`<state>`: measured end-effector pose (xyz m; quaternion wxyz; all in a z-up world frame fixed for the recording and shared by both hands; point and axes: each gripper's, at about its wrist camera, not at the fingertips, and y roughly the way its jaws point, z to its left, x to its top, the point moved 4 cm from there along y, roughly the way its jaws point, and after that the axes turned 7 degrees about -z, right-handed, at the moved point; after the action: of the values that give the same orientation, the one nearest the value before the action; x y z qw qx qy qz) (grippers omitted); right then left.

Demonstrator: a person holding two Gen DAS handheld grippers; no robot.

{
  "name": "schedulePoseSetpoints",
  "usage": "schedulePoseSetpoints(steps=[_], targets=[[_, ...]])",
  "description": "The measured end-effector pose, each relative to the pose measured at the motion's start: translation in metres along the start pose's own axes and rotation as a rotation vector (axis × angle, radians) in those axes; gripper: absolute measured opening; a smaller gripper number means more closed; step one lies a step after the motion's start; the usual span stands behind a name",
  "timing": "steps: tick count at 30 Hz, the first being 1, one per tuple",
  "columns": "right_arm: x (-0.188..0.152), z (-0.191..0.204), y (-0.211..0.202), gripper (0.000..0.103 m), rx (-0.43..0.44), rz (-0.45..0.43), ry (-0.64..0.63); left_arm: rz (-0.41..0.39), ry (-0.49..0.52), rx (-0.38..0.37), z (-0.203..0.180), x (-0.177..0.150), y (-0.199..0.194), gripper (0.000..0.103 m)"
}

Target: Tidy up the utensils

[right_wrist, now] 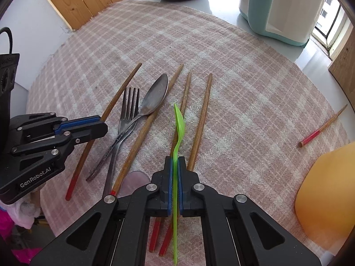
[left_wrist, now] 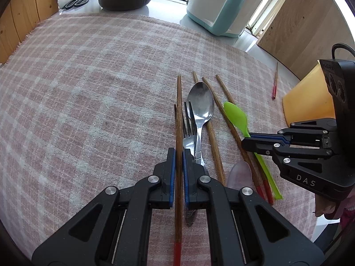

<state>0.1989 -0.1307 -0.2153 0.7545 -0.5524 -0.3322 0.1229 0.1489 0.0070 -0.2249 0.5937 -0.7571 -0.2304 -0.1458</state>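
On the checked cloth [left_wrist: 88, 77], the left gripper [left_wrist: 179, 153] is clamping a chopstick [left_wrist: 178, 115] just beside the fork [left_wrist: 188, 124] and metal spoon [left_wrist: 200, 102]. The right gripper [right_wrist: 175, 161] is pinching the green spoon [right_wrist: 179, 124] by its handle, above two more chopsticks [right_wrist: 200, 122]. One chopstick [right_wrist: 321, 128] is lying well apart, near the yellow cup [right_wrist: 326, 190].

left gripper [left_wrist: 179, 155] around chopstick [left_wrist: 178, 115]

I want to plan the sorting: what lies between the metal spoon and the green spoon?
Two wooden chopsticks lie between the metal spoon and the green spoon; the left wrist view shows this best.
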Motion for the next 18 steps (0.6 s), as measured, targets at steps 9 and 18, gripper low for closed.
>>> schedulePoseSetpoints(steps=[9,18], targets=[[0.006,0.008,0.008,0.004,-0.023,0.005,-0.029,-0.012,-0.011,-0.01,-0.001,-0.001,-0.004,0.004],[-0.004,-0.003,-0.024,0.002,0.03,-0.076,0.063,-0.047,-0.025,-0.043,-0.009,0.003,-0.024,0.004]])
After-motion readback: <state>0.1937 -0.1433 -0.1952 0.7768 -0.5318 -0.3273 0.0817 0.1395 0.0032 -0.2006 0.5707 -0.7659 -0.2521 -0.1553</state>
